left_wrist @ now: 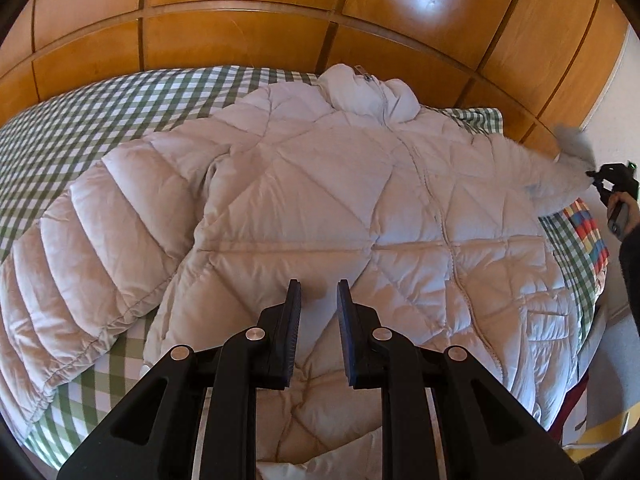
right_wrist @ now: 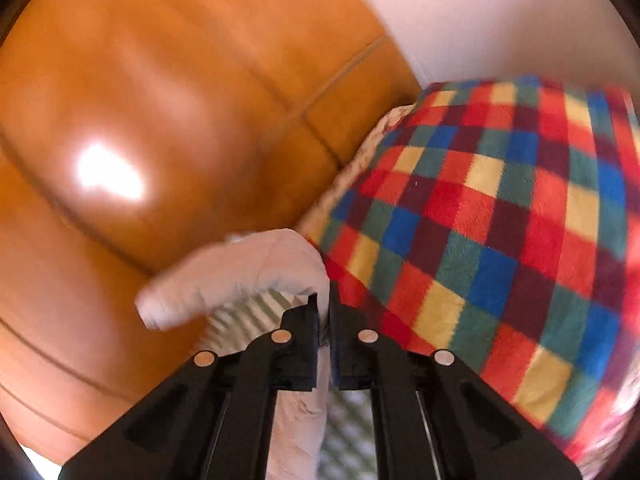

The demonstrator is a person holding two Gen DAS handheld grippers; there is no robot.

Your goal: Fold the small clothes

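A pale quilted puffer jacket (left_wrist: 320, 184) lies front up, zipped, spread across the bed with its collar at the far end. Its left sleeve (left_wrist: 68, 256) rests flat on the cover. My left gripper (left_wrist: 319, 292) hovers over the jacket's lower front, its jaws a little apart with nothing between them. The other sleeve is stretched out to the right, where my right gripper (left_wrist: 612, 178) holds its end. In the right wrist view the right gripper (right_wrist: 324, 312) is shut on the sleeve cuff (right_wrist: 240, 276), which is folded over the fingertips.
A green-and-white checked bed cover (left_wrist: 100, 112) lies under the jacket. Glossy wooden panels (left_wrist: 280, 20) stand behind the bed. A multicoloured checked blanket (right_wrist: 500, 220) covers the bed's right end below a white wall. A person's hand (left_wrist: 622, 210) grips the right tool.
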